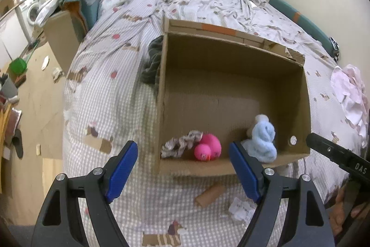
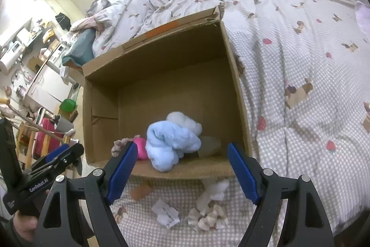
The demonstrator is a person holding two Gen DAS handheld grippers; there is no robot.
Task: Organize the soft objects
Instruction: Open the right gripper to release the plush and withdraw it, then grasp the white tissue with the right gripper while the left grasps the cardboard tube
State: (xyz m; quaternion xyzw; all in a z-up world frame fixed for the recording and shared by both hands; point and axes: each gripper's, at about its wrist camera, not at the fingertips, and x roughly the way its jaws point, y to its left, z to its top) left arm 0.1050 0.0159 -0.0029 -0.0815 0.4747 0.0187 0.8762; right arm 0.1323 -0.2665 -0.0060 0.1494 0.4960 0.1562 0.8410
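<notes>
An open cardboard box point(image 1: 231, 57) stands on the bed. At its near side lie a pink plush duck point(image 1: 208, 151), a grey-white knitted scrunchie point(image 1: 180, 145) and a light blue fluffy toy point(image 1: 263, 138). In the right wrist view the blue toy point(image 2: 171, 142) lies in the box point(image 2: 161, 43) beside the pink duck point(image 2: 141, 151). My left gripper point(image 1: 185, 168) is open and empty, just before the box's near wall. My right gripper point(image 2: 181, 168) is open and empty, above the near wall. Crumpled white soft pieces point(image 2: 208, 212) lie on the bed under it.
The checked bedspread point(image 1: 104, 96) fills the scene. A cardboard tube point(image 1: 209, 197) and crumpled paper point(image 1: 240, 210) lie before the box. A dark cloth point(image 1: 152, 59) lies left of the box. Pink-white clothing point(image 1: 351, 96) lies at right. A second box point(image 1: 62, 38) stands by the bed.
</notes>
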